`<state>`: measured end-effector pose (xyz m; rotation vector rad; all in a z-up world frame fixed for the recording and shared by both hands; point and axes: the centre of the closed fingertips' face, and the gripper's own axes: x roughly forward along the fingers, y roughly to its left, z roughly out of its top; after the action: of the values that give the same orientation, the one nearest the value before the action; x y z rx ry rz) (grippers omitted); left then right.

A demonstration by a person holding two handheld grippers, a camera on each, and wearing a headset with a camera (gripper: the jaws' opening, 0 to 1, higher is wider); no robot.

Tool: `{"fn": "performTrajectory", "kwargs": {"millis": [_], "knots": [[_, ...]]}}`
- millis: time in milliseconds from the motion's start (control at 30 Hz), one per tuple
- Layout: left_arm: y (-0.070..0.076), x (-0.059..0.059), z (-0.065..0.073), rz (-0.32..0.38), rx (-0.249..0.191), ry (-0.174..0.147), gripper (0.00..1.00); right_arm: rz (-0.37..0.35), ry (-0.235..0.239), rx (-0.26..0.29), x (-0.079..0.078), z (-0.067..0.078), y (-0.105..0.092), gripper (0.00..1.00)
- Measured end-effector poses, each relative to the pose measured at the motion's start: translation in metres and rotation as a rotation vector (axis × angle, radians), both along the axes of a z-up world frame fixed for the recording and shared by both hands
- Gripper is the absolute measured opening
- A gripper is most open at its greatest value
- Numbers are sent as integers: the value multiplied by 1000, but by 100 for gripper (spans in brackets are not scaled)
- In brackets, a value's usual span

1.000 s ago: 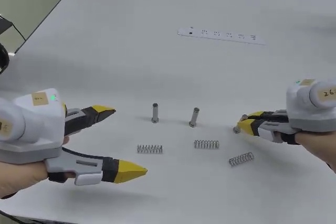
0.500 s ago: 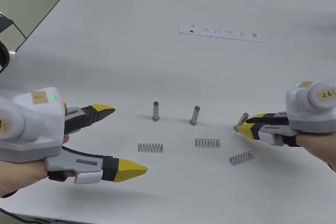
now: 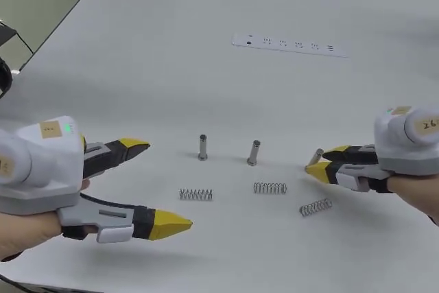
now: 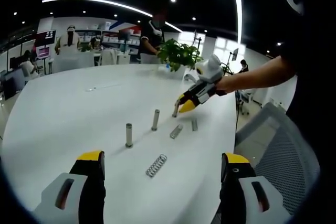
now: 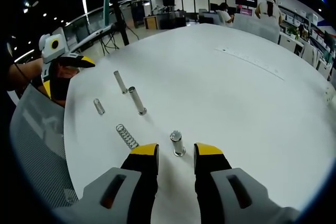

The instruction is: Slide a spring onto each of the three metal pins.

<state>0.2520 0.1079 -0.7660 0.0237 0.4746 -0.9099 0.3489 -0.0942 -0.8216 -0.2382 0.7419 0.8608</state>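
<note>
**Left tongs** (image 3: 154,183): held low at the near left edge of the surface (image 3: 206,80), gripped from behind by the person's left hand (image 3: 27,228). The body lies roughly level and points across the surface toward the parts. The jaws stand wide apart and hold nothing. In the left gripper view, both yellow tips frame the left spring (image 4: 156,165).

**Right tongs** (image 3: 319,160): held low at the right by the right hand (image 3: 415,193), pointing inward toward the left tongs. The jaws are slightly apart, with a narrow gap. In the right gripper view, the right pin (image 5: 177,142) stands on the surface just ahead of that gap, with daylight on both sides and no clamping contact.

**Pins**: the left pin (image 3: 202,147) and middle pin (image 3: 254,152) stand upright near the centre, well apart. The right pin (image 3: 316,158) sits at the tips of the right tongs.

**Springs**: the left spring (image 3: 196,195), middle spring (image 3: 270,188) and right spring (image 3: 315,207) lie flat on the surface, each in front of a pin. None is on a pin.

**Other**: a power strip (image 3: 291,45) lies farther back.
</note>
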Motion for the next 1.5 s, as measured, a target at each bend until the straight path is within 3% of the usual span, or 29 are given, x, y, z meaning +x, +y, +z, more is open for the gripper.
{"fn": "performTrajectory", "kwargs": {"millis": [1033,1500], "knots": [[-2,2,3,-15,9,2,88,29,-22,-3,-3,8,-3,35],[-1,2,3,-6,9,-3,88,94,-43,-43,-11,12,-7,36]]}}
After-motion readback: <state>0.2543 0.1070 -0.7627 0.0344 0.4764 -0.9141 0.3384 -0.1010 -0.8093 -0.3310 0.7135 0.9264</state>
